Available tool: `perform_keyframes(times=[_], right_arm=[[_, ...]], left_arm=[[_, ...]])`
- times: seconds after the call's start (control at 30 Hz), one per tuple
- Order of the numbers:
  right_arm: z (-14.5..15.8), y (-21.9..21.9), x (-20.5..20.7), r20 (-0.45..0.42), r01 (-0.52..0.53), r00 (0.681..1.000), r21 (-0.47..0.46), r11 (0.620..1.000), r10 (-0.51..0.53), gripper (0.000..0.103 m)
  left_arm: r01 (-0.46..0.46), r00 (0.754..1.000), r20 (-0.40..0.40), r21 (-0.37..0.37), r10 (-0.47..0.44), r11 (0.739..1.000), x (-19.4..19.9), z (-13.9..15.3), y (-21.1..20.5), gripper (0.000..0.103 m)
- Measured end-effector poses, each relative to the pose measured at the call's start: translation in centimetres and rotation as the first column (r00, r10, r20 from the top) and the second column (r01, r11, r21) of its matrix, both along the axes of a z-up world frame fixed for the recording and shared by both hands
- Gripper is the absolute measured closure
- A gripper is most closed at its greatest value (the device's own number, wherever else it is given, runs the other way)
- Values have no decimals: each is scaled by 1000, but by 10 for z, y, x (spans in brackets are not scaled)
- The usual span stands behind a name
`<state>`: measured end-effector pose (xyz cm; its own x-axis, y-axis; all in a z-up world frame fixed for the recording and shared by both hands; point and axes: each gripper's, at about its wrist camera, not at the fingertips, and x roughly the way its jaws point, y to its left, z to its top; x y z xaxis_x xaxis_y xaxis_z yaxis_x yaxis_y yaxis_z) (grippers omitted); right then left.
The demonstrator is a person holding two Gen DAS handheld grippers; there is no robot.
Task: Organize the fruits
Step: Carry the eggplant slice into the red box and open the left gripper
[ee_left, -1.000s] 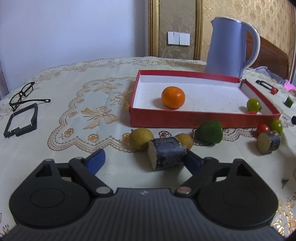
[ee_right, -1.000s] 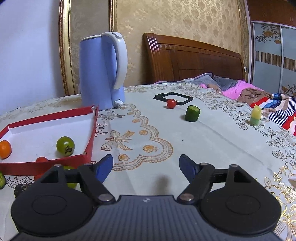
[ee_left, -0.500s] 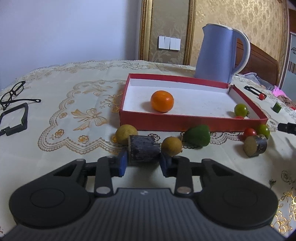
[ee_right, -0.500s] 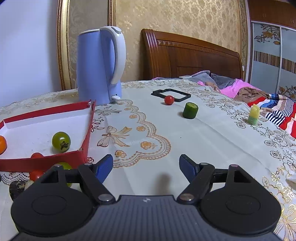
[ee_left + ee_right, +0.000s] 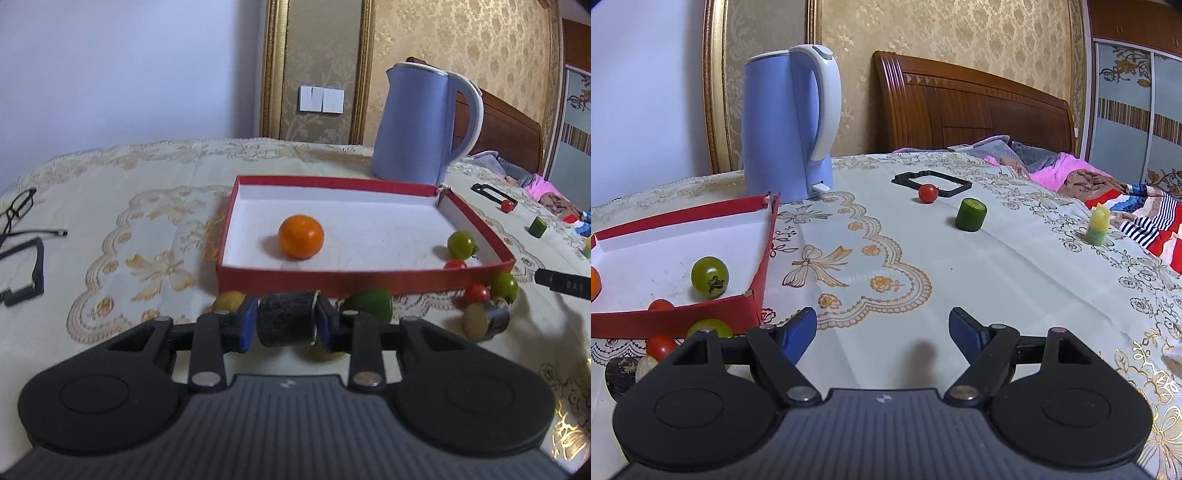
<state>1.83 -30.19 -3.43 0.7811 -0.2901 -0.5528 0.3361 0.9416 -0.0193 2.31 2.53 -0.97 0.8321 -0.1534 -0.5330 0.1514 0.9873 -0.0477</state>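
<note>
Left gripper point(image 5: 286, 325): fingers clamped on the dark cylinder piece point(image 5: 286, 324), having just been closing on it; pads pressed on its two flat ends, long axis lying across from finger to finger. The piece is seen just off the desk point(image 5: 122, 221) or barely touching it; which cannot be told.

The red tray point(image 5: 280, 275) lies straight ahead of the fingers, its near wall just beyond the held piece. That wall is judged the edge to be cleared: a lift, then a forward carry. Open white floor is noted ahead, either side of the orange point(image 5: 301, 236).

Crowding beside the fingers: yellow fruit point(image 5: 229, 300) at left, green fruit point(image 5: 369, 303) at right, both near the pads.

Right gripper point(image 5: 882, 330): fingers apart, nothing between them, bare cloth ahead; cucumber piece point(image 5: 970, 214) and red tomato point(image 5: 928, 193) well beyond.
</note>
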Motion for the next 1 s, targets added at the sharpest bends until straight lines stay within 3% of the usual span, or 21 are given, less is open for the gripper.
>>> perform_keyframes(times=[0.37, 0.6, 0.7, 0.77, 0.83, 0.93, 1.0], right_arm=[[0, -4, 0, 0, 8, 1000, 26, 1000, -8, 24], [-1, -7, 0, -7, 10, 1000, 47, 999, -9, 24], [-1, -8, 1, -10, 11, 1000, 55, 998, -10, 24], [-2, -9, 1, -13, 12, 1000, 58, 998, -11, 24], [-2, -8, 2, -19, 11, 1000, 56, 998, -10, 24], [-2, -9, 2, -24, 12, 1000, 56, 998, -11, 24], [-2, -9, 2, -22, 15, 1000, 57, 998, -13, 24]], left_arm=[[9, 1000, 27, 9, -10, 1000, 44, 19, -12, 73], [-26, 998, -55, -15, 25, 1000, 90, 7, -8, 73], [-29, 998, -51, -22, 28, 999, 96, 4, -4, 72], [-31, 998, -48, -19, 30, 999, 94, 3, -4, 59], [-41, 999, -26, -10, 41, 999, 90, 4, -6, 26], [-56, 998, 19, 12, 56, 998, 83, 9, -7, 14], [-52, 998, 36, 18, 51, 998, 77, 12, -8, 14]])
